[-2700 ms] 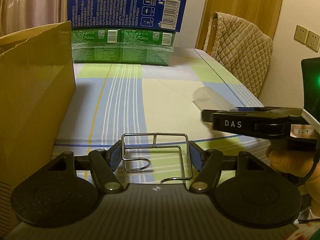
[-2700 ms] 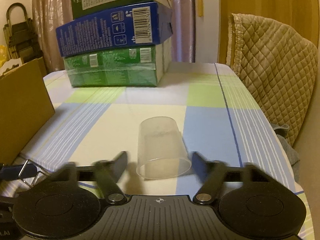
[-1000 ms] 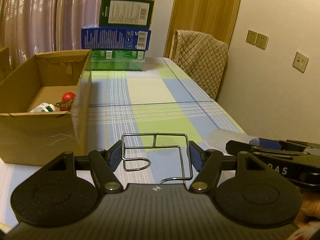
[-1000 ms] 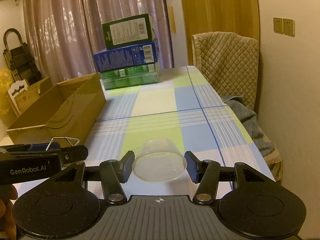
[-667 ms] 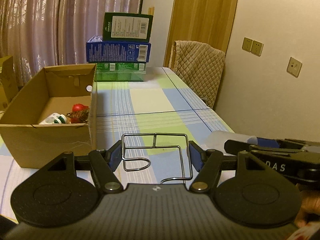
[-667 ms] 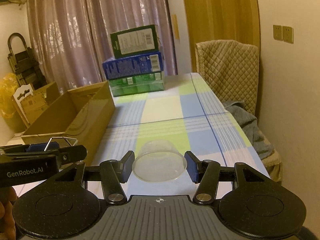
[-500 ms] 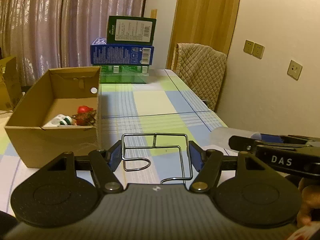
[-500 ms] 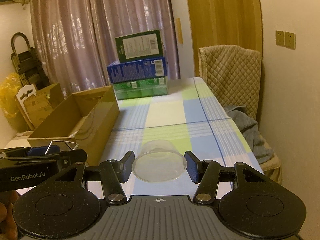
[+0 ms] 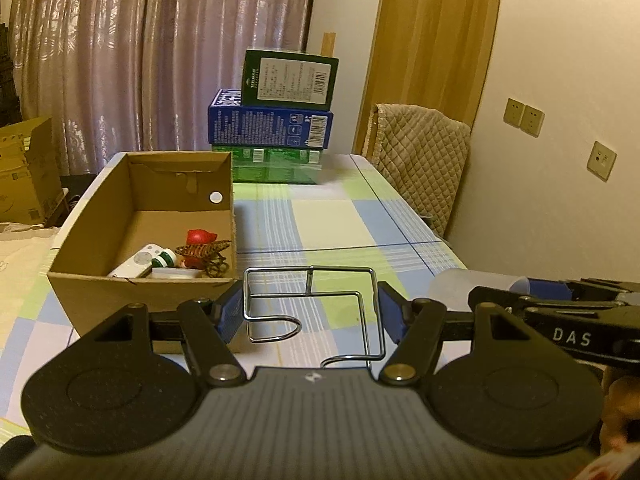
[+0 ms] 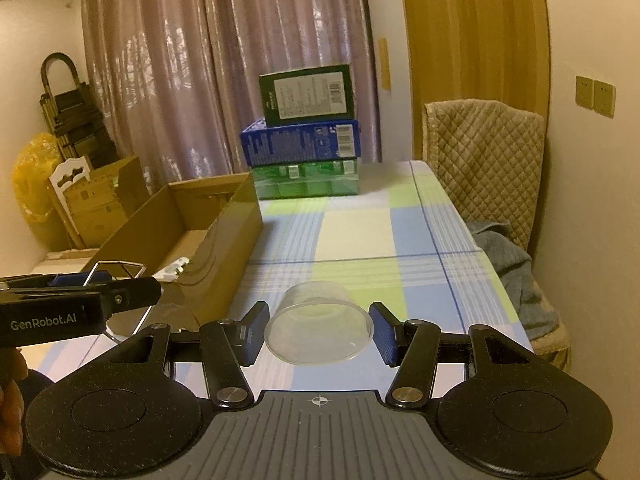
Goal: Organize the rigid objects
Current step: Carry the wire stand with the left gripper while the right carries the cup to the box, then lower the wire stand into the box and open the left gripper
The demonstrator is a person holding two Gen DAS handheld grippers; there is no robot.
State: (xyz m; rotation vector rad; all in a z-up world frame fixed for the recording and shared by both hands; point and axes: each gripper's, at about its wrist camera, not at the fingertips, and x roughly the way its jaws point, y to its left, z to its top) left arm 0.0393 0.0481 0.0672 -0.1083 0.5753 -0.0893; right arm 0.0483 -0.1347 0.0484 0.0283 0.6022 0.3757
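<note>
Holding a bent silver wire rack [image 9: 312,304] between its blue pads, the left gripper [image 9: 311,314] is clamped on it above the near part of the checked tablecloth [image 9: 332,224]. The right gripper [image 10: 318,330] is closed on a clear plastic cup [image 10: 318,330], which lies on its side with the open rim toward the camera, both pads pressing its wall. In the left view the cup [image 9: 460,286] shows at the right edge.

An open brown cardboard box [image 9: 100,292] stands on the left part of the table, just beyond the left gripper, and its near wall stands between the rack and the inside. On its floor lie a white remote control [image 9: 136,262], a small bottle with a green cap [image 9: 165,259], a red object [image 9: 200,236] and a brown woven piece [image 9: 204,252].

At the far end a stack of green, blue and dark green cartons [image 10: 306,148] stands before the pink curtain [image 10: 224,60]. A chair with a quilted beige cover [image 10: 484,156] stands at the right, and a grey-blue cloth [image 10: 516,268] lies on its seat. More cardboard [image 10: 96,196] and a yellow bag [image 10: 34,176] are at the far left.
</note>
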